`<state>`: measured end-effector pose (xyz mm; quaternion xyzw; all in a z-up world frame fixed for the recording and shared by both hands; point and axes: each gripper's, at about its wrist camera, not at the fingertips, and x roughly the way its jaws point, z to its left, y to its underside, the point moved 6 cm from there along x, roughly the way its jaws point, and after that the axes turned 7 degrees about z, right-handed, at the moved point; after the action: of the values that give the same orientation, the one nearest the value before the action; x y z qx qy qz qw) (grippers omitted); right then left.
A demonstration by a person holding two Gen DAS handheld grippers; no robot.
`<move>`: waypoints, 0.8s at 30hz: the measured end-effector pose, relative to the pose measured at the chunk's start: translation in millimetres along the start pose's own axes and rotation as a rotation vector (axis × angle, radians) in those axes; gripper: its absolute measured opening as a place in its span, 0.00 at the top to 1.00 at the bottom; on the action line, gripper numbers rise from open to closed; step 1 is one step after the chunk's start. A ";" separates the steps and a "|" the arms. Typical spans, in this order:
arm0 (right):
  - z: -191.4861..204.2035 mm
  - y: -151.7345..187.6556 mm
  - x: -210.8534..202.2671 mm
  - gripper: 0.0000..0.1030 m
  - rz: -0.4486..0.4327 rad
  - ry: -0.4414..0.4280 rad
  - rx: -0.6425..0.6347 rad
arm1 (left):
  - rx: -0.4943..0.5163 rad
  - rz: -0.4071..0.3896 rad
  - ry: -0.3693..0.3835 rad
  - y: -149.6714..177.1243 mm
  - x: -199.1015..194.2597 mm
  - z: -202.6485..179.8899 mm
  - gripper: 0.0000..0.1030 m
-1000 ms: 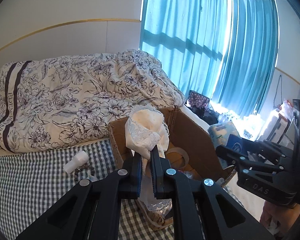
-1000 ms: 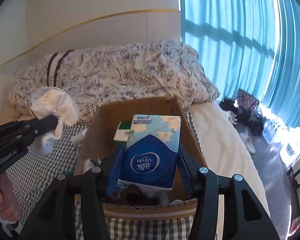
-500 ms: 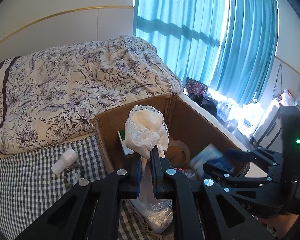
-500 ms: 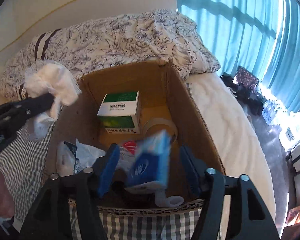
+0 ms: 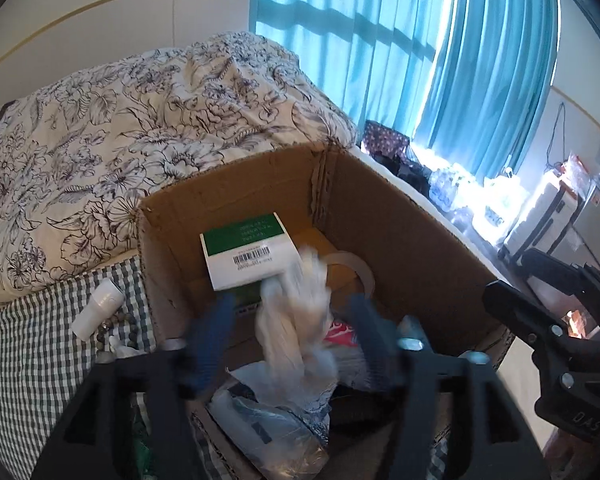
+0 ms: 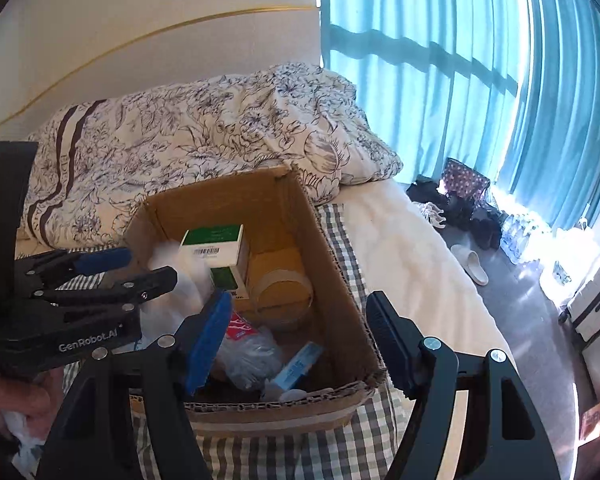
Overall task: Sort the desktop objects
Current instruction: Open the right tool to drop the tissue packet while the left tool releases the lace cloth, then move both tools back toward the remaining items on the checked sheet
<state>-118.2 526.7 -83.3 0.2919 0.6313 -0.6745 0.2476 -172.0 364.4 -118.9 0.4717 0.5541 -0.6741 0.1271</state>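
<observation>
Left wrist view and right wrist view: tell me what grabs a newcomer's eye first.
The open cardboard box on the checked cloth, crammed with clutter: a green-and-white carton, a tape roll, plastic bags. Over it a blurred white cloth drops between the left gripper's open jaws. Behind lie a floral duvet and bright teal curtains.

You face a bed with a rumpled floral duvet [image 6: 220,136] against a cream wall [image 6: 148,4] trimmed with a thin gold line. Teal curtains [image 6: 480,64] (sunlit, glowing) cover the window on your right, above a dark floor [image 6: 516,308].
</observation>
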 end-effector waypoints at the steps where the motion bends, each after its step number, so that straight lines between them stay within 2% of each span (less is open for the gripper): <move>1: -0.9 -1.0 -4.0 0.33 -0.014 0.001 0.008 | 0.002 -0.009 0.003 -0.3 -3.4 -0.3 0.33; 12: 11.2 -12.6 -52.5 0.29 -0.132 -0.011 0.035 | -0.033 -0.111 -0.049 -6.3 -63.0 29.4 0.32; 19: 48.1 -20.9 -85.2 0.28 -0.189 -0.032 -0.002 | -0.075 -0.188 -0.110 -4.3 -115.9 65.8 0.32; 24: 82.9 -24.2 -108.0 0.22 -0.265 -0.065 -0.029 | -0.090 -0.229 -0.177 6.1 -153.1 95.7 0.32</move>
<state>-65.5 442.3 12.8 0.1804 0.6657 -0.7010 0.1811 -135.1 225.4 -9.4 0.3378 0.6207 -0.6975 0.1189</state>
